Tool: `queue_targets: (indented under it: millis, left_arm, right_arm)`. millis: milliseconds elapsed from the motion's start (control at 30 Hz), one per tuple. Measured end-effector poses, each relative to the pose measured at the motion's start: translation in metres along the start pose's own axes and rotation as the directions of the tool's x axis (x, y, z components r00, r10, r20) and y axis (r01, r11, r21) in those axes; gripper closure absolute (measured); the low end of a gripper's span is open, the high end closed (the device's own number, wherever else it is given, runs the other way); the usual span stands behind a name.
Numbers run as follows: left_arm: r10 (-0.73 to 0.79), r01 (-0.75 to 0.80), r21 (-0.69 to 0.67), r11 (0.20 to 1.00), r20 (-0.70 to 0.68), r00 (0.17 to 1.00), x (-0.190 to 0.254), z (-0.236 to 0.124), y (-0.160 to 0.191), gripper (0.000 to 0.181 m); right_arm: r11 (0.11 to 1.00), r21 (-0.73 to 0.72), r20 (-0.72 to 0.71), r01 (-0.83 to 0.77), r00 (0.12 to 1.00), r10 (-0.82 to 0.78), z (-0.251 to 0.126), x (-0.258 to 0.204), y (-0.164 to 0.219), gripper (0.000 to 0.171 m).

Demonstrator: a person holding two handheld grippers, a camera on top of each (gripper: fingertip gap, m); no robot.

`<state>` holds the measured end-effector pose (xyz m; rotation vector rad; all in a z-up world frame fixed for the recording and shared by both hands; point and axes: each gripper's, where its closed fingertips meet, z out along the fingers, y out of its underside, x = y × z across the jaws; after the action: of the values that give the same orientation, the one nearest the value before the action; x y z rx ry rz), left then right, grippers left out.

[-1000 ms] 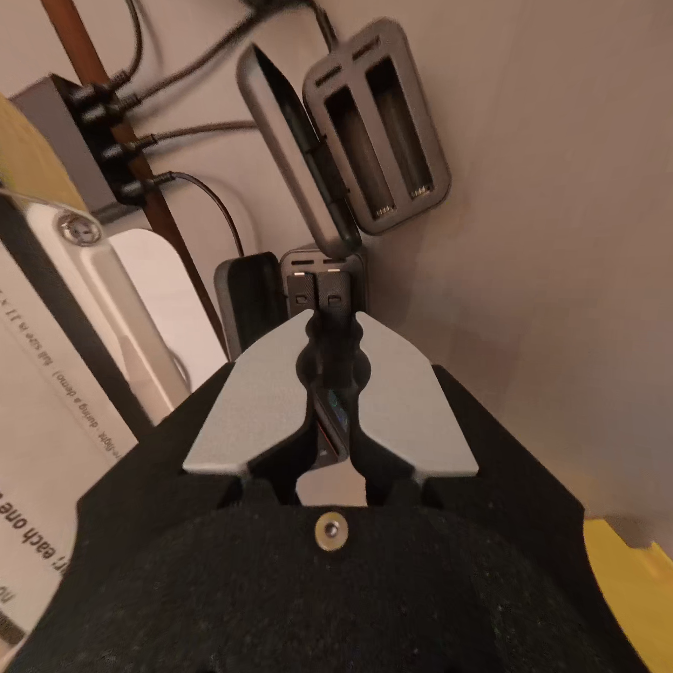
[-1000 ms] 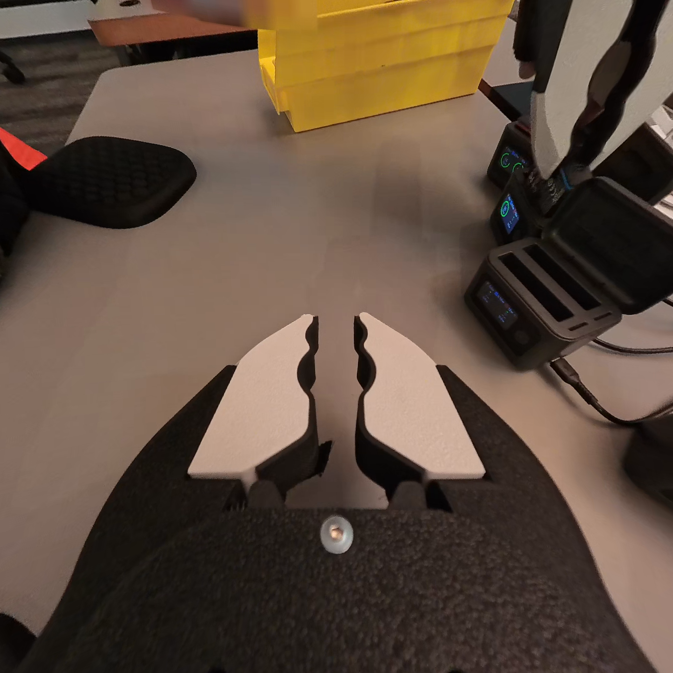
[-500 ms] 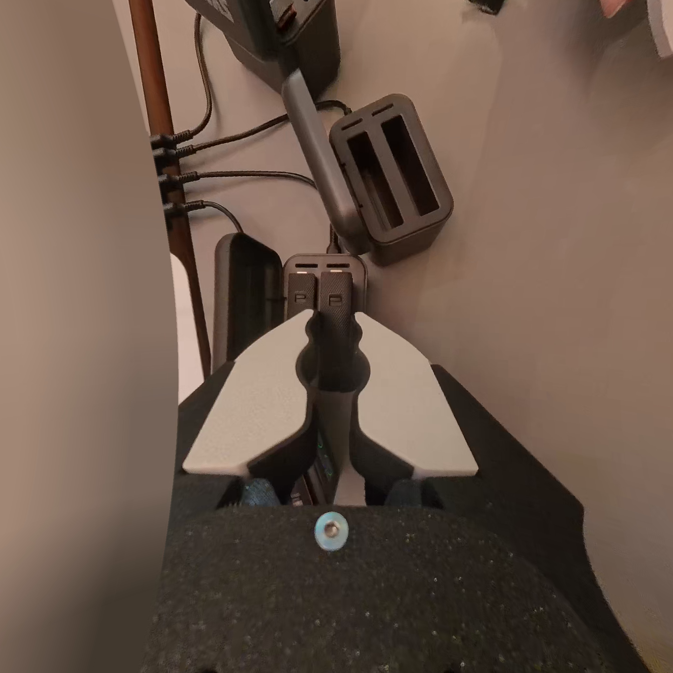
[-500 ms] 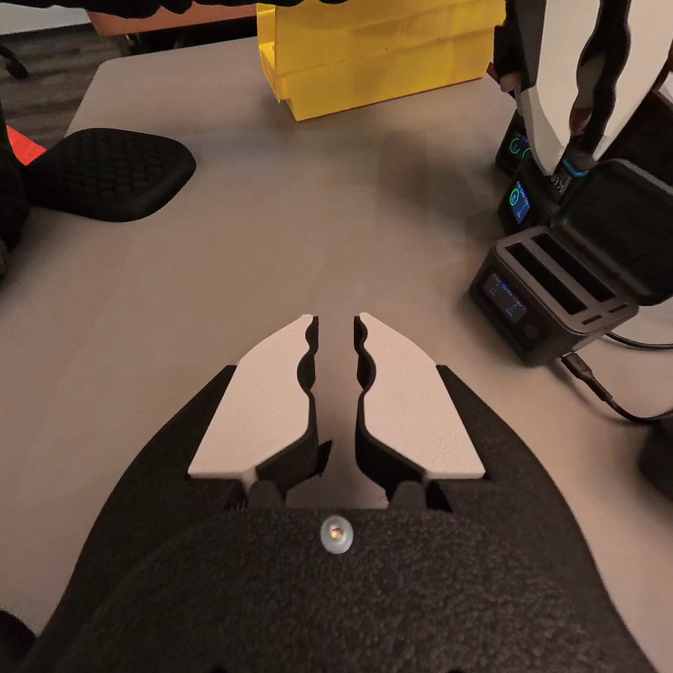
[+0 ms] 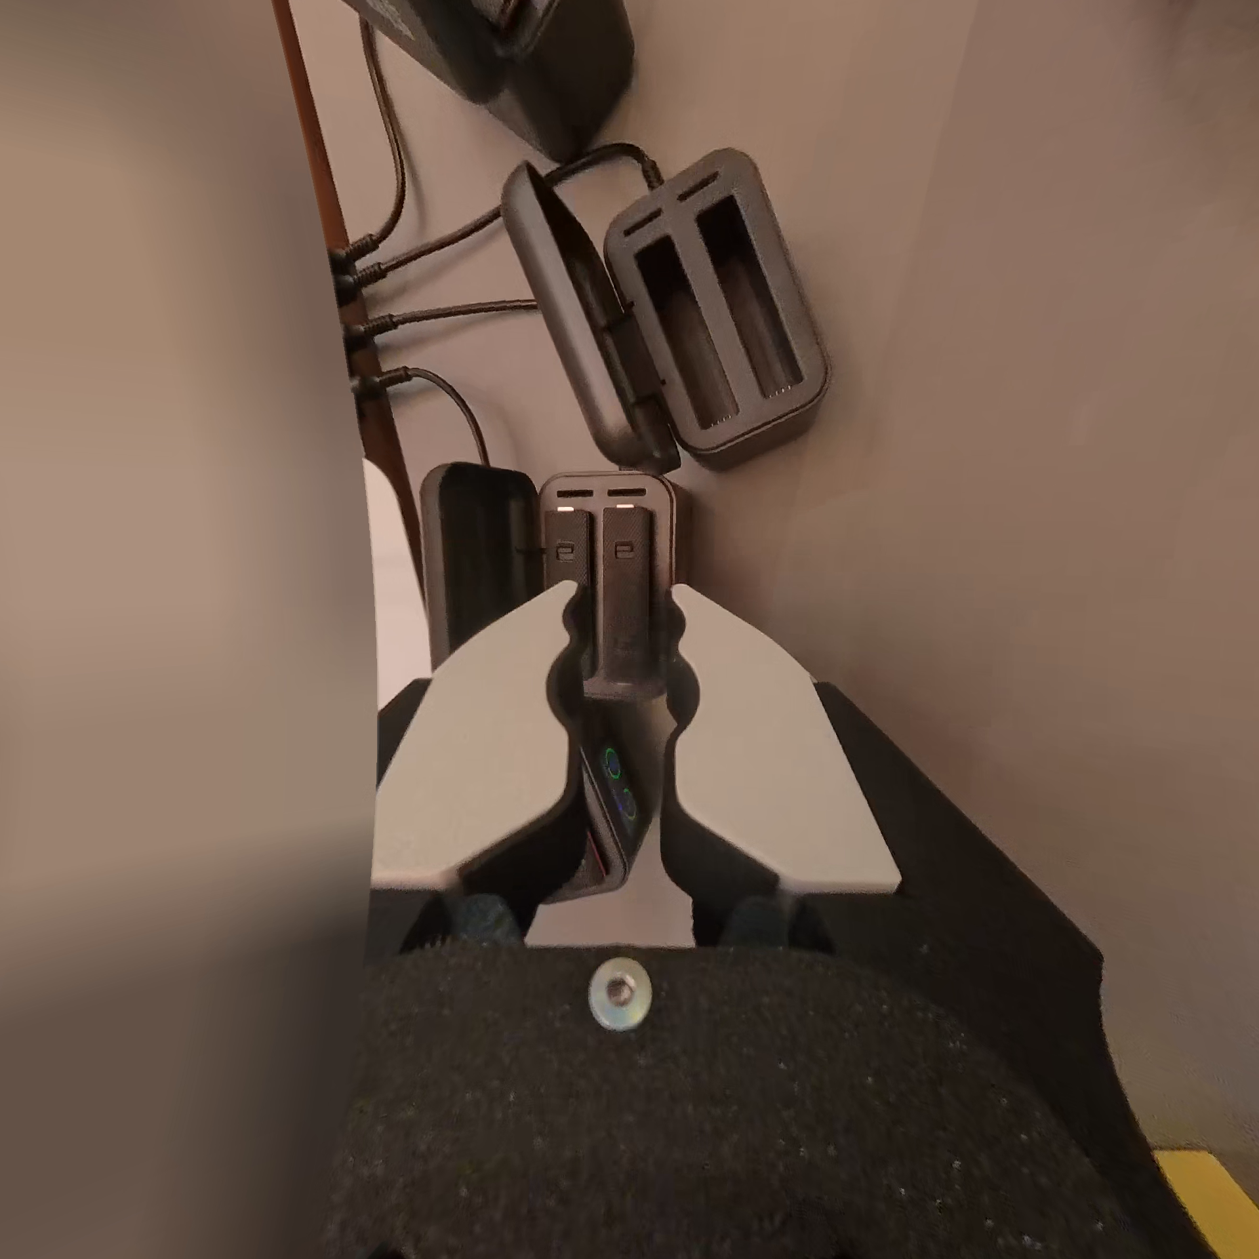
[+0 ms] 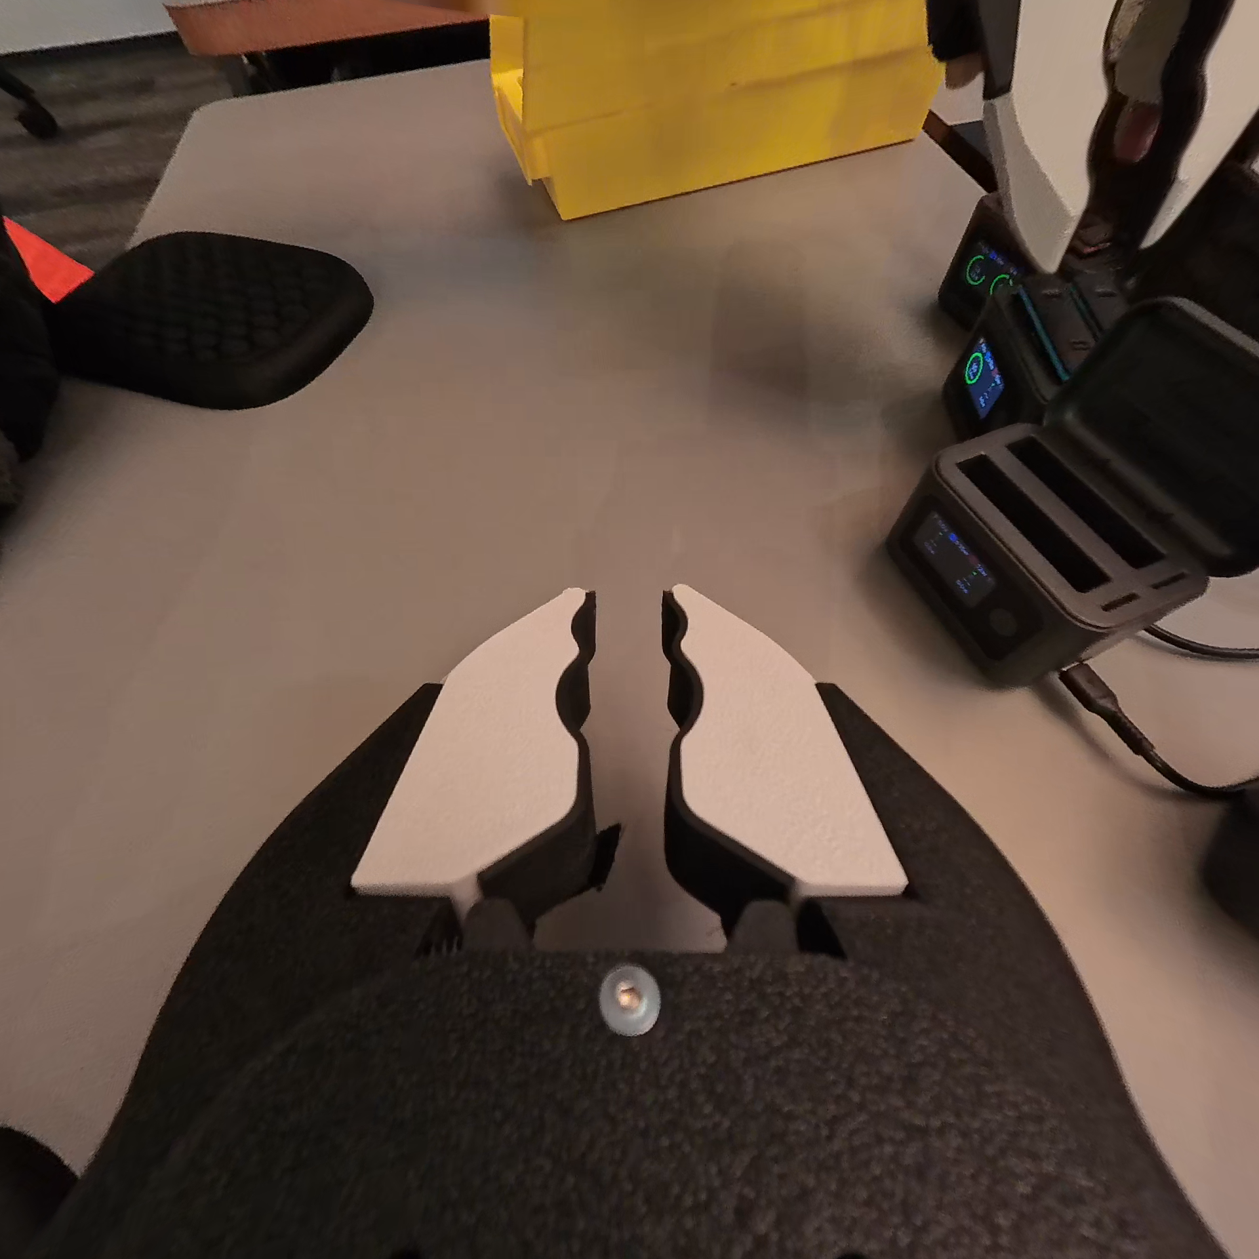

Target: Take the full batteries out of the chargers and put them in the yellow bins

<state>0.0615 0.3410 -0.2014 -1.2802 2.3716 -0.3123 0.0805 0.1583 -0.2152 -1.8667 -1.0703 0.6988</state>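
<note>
Over the chargers at the right edge of the grey surface [image 6: 613, 422], the left tool [image 5: 621, 594] points straight down; its white fingers [image 5: 497, 749] flank a dark battery [image 5: 623, 613] without clearly pinching it, a slight gap on each side, so cannot tell if it grips. Battery's long axis runs along the tool's fingers, near end toward the camera, far end toward the slots of the charger [image 5: 610, 497] below; whether it is seated or lifted is unclear. A second battery [image 5: 565, 545] sits in the neighbouring slot, same orientation. That charger's lid [image 5: 473, 545] is open to the left. Another charger [image 5: 722, 327] just beyond has both slots bare, lid open, cable plugged in. A third charger [image 5: 606, 811] with green ring lights shows between the fingers.

Right tool [image 6: 628, 596] hovers over bare surface, fingers apart, holding nothing. From it, left tool [image 6: 1097, 225] is seen upper right above the chargers. Yellow bins [image 6: 708, 116] stand stacked at the far side, well apart from the chargers. Black mesh pad [image 6: 204, 320] lies left
</note>
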Motion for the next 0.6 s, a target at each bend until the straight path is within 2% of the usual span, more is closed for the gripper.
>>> queue_targets:
  millis: [200, 600]
  left_arm:
    - [-0.015, 0.023, -0.062, 0.998, 0.129, 0.992, -0.009, 0.008, 0.004, 0.18]
    - [-0.048, 0.06, -0.138, 0.989, 0.09, 0.995, -0.006, 0.018, 0.014, 0.181]
  right_arm:
    - [1.0, -0.002, 0.002, 0.006, 1.0, -0.006, 0.001, -0.002, -0.001, 0.153]
    - [1.0, -0.007, 0.008, 0.009, 1.0, -0.009, 0.003, -0.003, 0.0, 0.153]
